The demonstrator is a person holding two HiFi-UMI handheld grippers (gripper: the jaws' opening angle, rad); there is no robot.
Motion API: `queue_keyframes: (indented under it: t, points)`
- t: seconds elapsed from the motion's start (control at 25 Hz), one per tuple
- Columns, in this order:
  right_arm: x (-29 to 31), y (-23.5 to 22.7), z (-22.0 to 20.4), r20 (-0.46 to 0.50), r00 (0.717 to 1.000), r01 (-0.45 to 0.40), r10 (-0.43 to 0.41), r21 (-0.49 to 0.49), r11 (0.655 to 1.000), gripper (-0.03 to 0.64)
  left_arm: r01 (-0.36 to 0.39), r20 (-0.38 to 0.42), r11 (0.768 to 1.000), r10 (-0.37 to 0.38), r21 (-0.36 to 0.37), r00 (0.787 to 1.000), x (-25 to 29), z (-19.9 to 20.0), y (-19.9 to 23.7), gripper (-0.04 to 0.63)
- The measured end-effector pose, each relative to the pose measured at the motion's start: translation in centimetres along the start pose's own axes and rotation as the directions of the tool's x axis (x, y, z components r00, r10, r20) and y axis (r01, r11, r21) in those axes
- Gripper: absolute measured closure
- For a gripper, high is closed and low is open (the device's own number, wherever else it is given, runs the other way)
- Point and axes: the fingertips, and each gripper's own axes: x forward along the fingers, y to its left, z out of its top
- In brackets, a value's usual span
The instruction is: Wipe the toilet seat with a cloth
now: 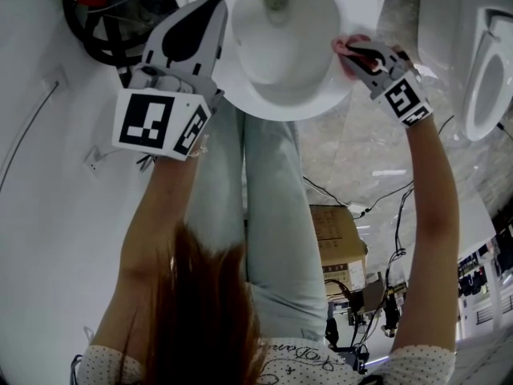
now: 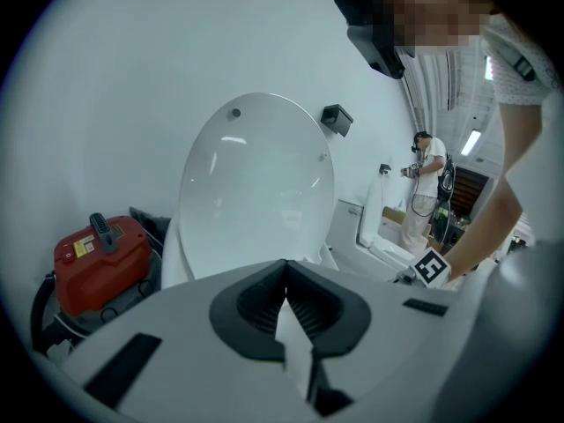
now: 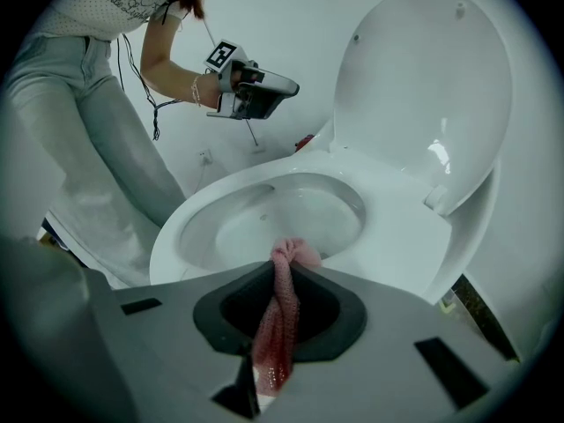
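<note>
The white toilet (image 1: 280, 46) stands open, its lid (image 3: 423, 86) raised against the wall. My right gripper (image 1: 357, 53) is shut on a pink cloth (image 3: 280, 311), whose bunched end (image 1: 346, 46) presses on the right side of the seat rim (image 3: 397, 245). In the right gripper view the cloth hangs out between the jaws at the near edge of the bowl. My left gripper (image 1: 210, 14) hovers over the left side of the seat, jaws shut with nothing in them (image 2: 284, 293). It faces the raised lid (image 2: 256, 183).
A red container (image 2: 97, 258) in a black holder sits left of the toilet by the wall. A second toilet (image 1: 489, 70) stands at the right. A cardboard box (image 1: 337, 239) and cables lie on the floor behind my legs. Another person (image 2: 427, 192) stands far off.
</note>
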Motion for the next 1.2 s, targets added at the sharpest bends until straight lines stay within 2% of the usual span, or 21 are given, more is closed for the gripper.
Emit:
queue_keyframes:
  t: [1.2]
  points:
    - [0.9,7.6,-0.8,-0.018,1.000,-0.006,0.008,0.110,0.994,0.560,0.052,-0.025,0.999,-0.051,0.018,0.998,-2.8,-2.1,-0.1,0.595]
